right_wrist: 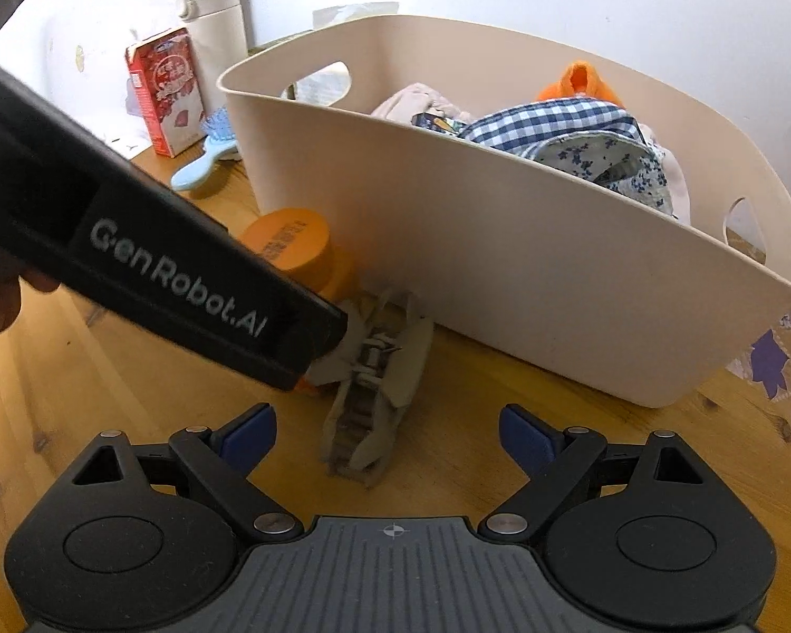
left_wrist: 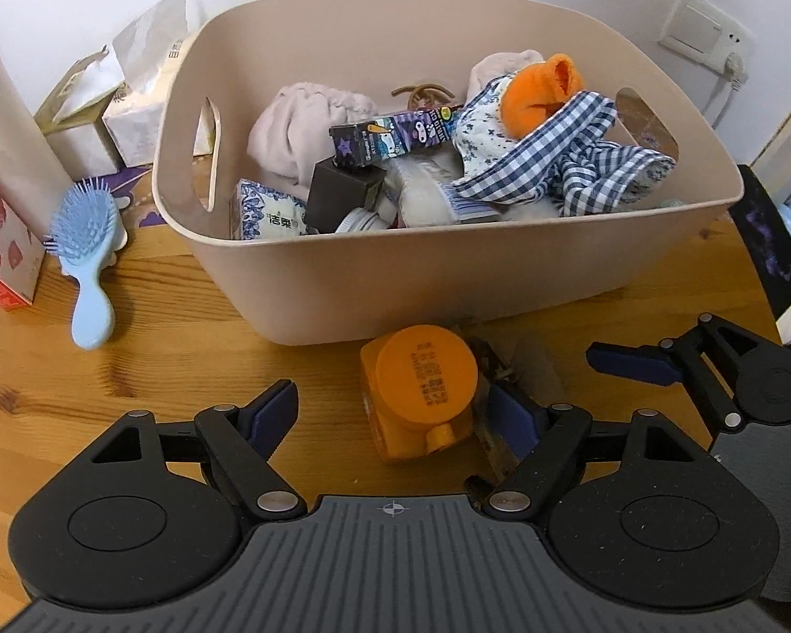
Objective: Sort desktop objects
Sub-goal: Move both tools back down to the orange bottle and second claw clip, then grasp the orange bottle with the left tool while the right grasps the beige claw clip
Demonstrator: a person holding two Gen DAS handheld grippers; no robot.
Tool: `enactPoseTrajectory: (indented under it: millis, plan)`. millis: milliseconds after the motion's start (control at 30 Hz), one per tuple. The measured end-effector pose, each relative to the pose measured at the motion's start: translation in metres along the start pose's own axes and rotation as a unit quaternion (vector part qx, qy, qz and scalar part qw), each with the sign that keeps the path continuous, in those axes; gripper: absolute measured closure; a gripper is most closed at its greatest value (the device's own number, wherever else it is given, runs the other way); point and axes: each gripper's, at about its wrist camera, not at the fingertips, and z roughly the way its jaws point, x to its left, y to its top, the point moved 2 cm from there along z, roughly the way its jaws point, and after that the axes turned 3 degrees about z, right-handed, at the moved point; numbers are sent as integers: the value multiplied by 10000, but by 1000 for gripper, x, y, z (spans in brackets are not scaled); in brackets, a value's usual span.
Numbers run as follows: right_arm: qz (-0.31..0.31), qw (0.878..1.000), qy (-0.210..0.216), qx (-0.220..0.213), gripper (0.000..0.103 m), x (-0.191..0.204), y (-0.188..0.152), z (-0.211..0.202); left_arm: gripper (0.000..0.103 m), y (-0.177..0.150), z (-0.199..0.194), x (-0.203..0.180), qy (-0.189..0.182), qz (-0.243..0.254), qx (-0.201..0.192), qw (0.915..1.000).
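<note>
While straddling the orange bottle (left_wrist: 419, 395) with left hand-held gripper (left_wrist: 395, 411) spread: needed centring before clamping; right hand-held gripper (right_wrist: 387, 430) likewise apart, over hair clip (right_wrist: 369, 390).

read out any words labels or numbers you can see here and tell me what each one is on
"GenRobot.AI": white lettering on the side of the black left gripper.
"洁柔": on the blue-and-white patterned tissue pack in the beige plastic basket.
Printed lines on the orange bottle's round cap: too small to read.
Red carton and purple cartoon box: print blurred.
</note>
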Motion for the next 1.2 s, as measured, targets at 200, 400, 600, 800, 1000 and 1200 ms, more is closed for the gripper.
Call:
enactPoseTrajectory:
  millis: [200, 400, 600, 800, 1000, 1200]
  plan:
    - [89, 9999, -70, 18, 11, -13, -3, 2, 22, 0, 2, 9, 35, -258, 69, 9996]
    - [-32, 9999, -114, -27, 12, -13, -5, 3, 22, -1, 1, 17, 44, -467, 114, 9988]
    - [-49, 9999, -108, -14, 20, -12, -6, 6, 22, -3, -4, 24, 83, -577, 167, 9982]
    - [-105, 9999, 17, -12, 24, -9, -9, 5, 22, -7, 9, 26, 151, -541, 330, 9979]
    - [-159, 9998, 98, 34, 40, -5, -13, 6, 59, -10, 25, 23, 25, -287, 487, 9984]
    - [-240, 9994, 226, 38, 74, -8, -14, 5, 62, -11, 24, 25, 46, -234, 367, 9990]
